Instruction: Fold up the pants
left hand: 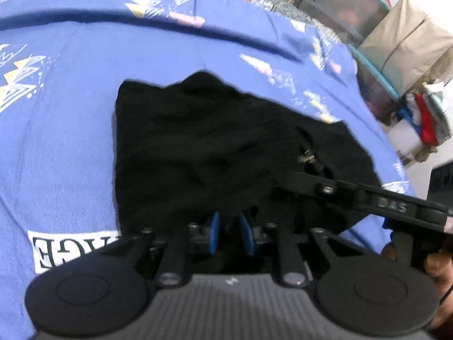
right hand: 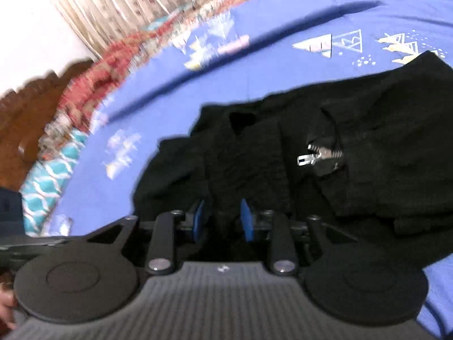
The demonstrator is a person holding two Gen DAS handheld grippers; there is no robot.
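Blue bedsheet (left hand: 70,141) under black pants (left hand: 198,141) bears mirrored letters "GE".

Left tool (left hand: 230,233) pinches near edge of black pants (left hand: 203,147) on blue sheet (left hand: 62,147); right tool (left hand: 305,181) alongside.

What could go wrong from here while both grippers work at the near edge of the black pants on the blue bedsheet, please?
1. The left gripper and right gripper sit close together on the black pants, so they may collide.
2. The open zipper could end up inside the fold or snag on cloth.
3. The rumpled fabric may slip or bunch, and the blue bedsheet might get pinched too.
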